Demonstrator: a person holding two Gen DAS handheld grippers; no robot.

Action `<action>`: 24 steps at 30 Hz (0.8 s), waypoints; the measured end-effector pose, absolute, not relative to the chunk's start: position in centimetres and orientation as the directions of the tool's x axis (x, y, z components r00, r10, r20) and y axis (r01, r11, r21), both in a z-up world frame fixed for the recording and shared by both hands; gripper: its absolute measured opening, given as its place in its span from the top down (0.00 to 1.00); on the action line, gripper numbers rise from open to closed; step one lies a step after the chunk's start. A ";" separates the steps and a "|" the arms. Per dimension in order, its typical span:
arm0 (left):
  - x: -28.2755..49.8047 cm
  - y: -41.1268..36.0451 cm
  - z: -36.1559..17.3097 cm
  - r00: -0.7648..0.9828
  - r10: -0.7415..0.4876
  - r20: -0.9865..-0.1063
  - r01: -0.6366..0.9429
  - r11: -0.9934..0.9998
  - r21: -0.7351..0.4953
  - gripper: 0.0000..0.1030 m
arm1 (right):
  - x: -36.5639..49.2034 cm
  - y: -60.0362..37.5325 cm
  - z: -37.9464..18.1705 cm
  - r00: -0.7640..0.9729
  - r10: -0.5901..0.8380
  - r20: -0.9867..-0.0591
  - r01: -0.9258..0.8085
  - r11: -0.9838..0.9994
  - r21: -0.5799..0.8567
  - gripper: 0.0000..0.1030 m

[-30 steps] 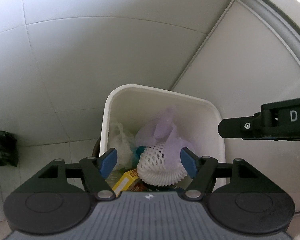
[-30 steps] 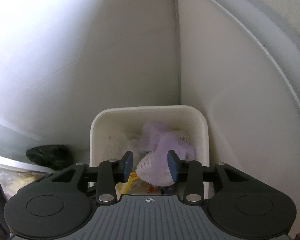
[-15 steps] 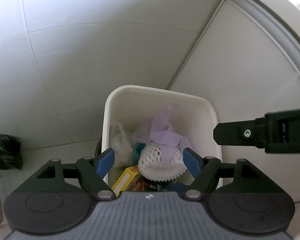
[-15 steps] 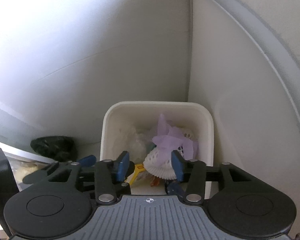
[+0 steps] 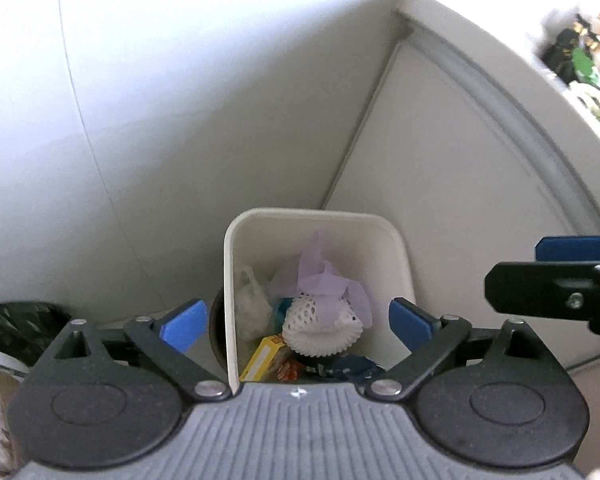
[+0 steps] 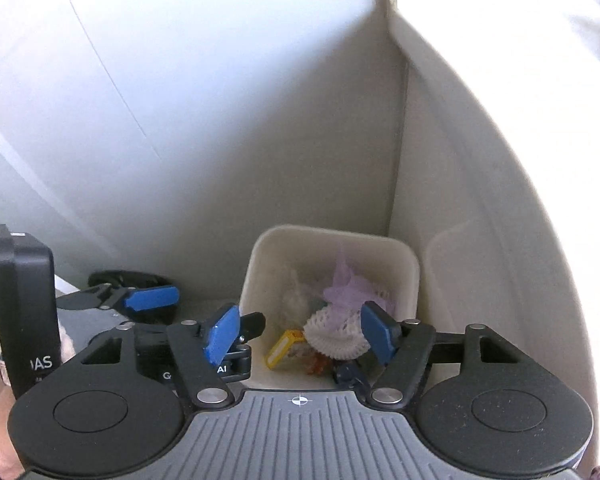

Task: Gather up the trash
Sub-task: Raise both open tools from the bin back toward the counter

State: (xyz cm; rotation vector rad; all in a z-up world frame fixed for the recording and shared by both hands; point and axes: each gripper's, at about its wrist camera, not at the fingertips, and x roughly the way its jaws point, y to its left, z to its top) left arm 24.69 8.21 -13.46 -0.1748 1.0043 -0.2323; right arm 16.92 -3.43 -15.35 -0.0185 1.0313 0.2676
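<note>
A white bin [image 5: 312,216] [image 6: 414,268] stands in a wall corner below both grippers. Inside lie a white foam fruit net [image 5: 320,330] [image 6: 334,334], crumpled lilac paper [image 5: 324,276] [image 6: 346,284], a yellow box [image 5: 260,358] [image 6: 280,350], a clear plastic bag [image 5: 250,304] and dark blue wrappers. My left gripper [image 5: 296,326] hovers above the bin, its jaws opening wide with nothing pressed between the blue pads. My right gripper [image 6: 300,334] also hangs over the bin, jaws opening, holding nothing. The right gripper's finger [image 5: 552,292] shows at the right edge of the left wrist view.
White tiled walls meet a white cabinet panel [image 5: 480,168] right behind the bin. A black plastic bag [image 5: 12,324] lies on the floor to the left. Colourful small items [image 5: 580,60] sit on a ledge at upper right. The left gripper's body [image 6: 24,308] fills the right wrist view's left side.
Both grippers have risen away from the bin, which now looks smaller. Their jaws spread wider. The foam net and lilac paper lie in the bin, out from between the pads.
</note>
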 end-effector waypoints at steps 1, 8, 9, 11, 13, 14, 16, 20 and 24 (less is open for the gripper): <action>24.4 8.0 -12.8 0.524 -0.273 -0.807 0.122 0.961 -0.247 0.03 | 16.5 -3.7 -14.8 0.496 0.215 -0.841 -0.232 0.966 0.110 0.29; 22.8 5.8 -8.4 0.562 -0.330 -0.758 0.214 0.944 -0.252 0.01 | 14.4 -6.1 -10.9 0.579 0.222 -0.784 -0.232 0.967 0.102 0.24; 22.6 5.5 -7.8 0.566 -0.337 -0.752 0.226 0.941 -0.251 0.01 | 14.2 -6.6 -10.4 0.593 0.216 -0.776 -0.229 0.969 0.095 0.23; 22.2 4.8 -6.6 0.575 -0.352 -0.739 0.252 0.935 -0.249 0.01 | 13.9 -7.4 -9.9 0.613 0.202 -0.764 -0.224 0.972 0.077 0.22; 21.9 4.1 -5.9 0.582 -0.367 -0.726 0.278 0.929 -0.246 0.01 | 13.5 -8.3 -9.2 0.631 0.189 -0.752 -0.216 0.974 0.063 0.22; 21.7 3.7 -5.5 0.586 -0.372 -0.720 0.290 0.926 -0.242 0.01 | 13.3 -8.7 -8.9 0.639 0.185 -0.747 -0.212 0.975 0.061 0.21; 21.3 3.0 -4.6 0.592 -0.382 -0.709 0.310 0.921 -0.237 0.01 | 13.1 -9.8 -8.4 0.655 0.177 -0.734 -0.199 0.978 0.058 0.18; 21.2 1.6 -3.4 0.604 -0.401 -0.689 0.342 0.911 -0.230 0.01 | 12.7 -11.8 -7.1 0.685 0.148 -0.714 -0.170 0.985 0.041 0.16; 21.5 0.1 -2.4 0.613 -0.422 -0.668 0.375 0.899 -0.224 0.01 | 12.6 -13.9 -6.5 0.709 0.112 -0.697 -0.135 0.991 0.023 0.15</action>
